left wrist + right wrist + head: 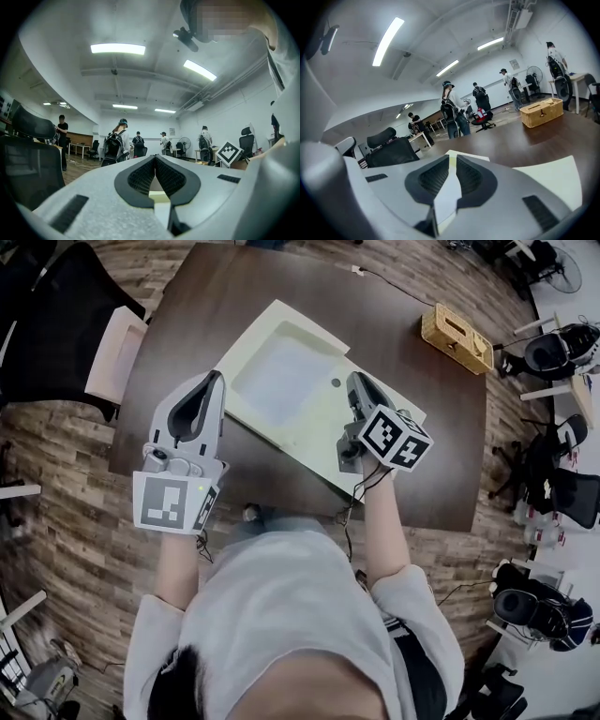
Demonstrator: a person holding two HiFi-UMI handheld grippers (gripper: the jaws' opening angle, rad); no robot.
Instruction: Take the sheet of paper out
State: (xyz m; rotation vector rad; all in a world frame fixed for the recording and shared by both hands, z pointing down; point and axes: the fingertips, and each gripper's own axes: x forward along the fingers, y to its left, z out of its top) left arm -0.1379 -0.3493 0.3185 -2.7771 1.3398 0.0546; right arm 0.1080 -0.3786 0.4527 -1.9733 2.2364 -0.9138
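Observation:
A flat cream document pouch (pixel 298 430) lies on the dark brown table (pixel 412 390), with a paler white sheet (pixel 281 376) showing inside it and a small dark snap (pixel 336 382) near its right side. My left gripper (pixel 214 382) hovers over the pouch's left edge; in the left gripper view its jaws (pixel 154 158) meet at the tips with nothing gripped. My right gripper (pixel 357 382) is over the pouch's right part, shut, its tips (pixel 452 159) close together above the cream pouch (pixel 548 176). Nothing is held by either one.
A wicker box (pixel 457 337) stands on the table's far right corner, also in the right gripper view as the wicker box (pixel 541 111). A black office chair (pixel 56 324) is at the table's left. Several people and desks stand farther back in the room.

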